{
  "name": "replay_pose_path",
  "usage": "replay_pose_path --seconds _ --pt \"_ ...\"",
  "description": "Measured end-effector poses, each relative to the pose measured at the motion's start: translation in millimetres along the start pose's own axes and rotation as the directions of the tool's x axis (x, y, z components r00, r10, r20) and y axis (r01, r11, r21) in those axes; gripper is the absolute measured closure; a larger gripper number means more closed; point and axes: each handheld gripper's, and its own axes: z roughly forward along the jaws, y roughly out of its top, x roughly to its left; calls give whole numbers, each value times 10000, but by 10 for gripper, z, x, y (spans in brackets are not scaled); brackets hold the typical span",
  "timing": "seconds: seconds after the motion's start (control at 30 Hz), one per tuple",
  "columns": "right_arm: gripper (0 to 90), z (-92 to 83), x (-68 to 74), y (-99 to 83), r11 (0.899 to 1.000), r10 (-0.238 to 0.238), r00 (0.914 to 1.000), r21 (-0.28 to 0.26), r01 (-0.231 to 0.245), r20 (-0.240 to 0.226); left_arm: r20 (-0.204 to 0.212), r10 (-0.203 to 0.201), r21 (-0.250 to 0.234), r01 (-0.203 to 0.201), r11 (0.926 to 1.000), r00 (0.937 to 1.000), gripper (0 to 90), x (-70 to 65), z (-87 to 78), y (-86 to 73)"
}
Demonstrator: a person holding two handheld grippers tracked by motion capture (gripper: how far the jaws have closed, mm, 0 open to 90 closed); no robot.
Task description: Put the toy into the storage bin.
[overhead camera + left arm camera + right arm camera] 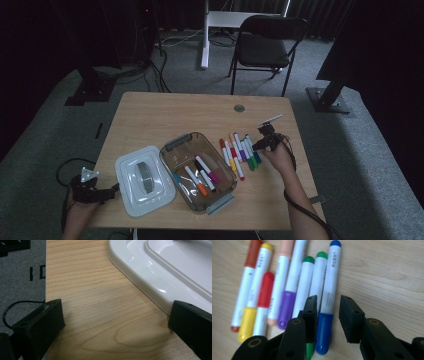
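Blue marker (327, 297): white barrel with small printed lettering, blue cap at the near end and a blue plug at the far end. It lies flat on the wooden desk (387, 272) as the outermost pen of a loose row of markers (240, 152) on the desk's right half, just beside a green-ended marker (318, 277); the rest of the row carries purple, peach, red, yellow and brown ends. In the right tool's view its long axis runs up the frame, cap toward the camera, roughly parallel with its neighbours; in the high view the row slants slightly across the desk. Right tool (328, 315): jaws narrowly apart, straddling the capped end, one jaw between the blue and green pens, the other on bare wood; the pads not yet pressing. Left tool (115, 322): jaws wide apart over bare desk beside the white lid (160, 272).
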Motion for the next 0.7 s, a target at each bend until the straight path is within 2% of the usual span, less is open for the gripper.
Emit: replay_pose_path --seconds 0.2,0.37,0.7 --pt "699 122 -11 21 9994 6 9998 350 -13 185 0 2 1 -2 10000 10000 6 0 0 0" --pt "695 155 -33 9 9992 96 9996 388 -106 255 0 0 1 0 10000 10000 6 0 0 0" --pt "733 180 -47 -22 9993 71 9972 352 -98 751 0 -1 1 1 10000 10000 6 0 0 0"
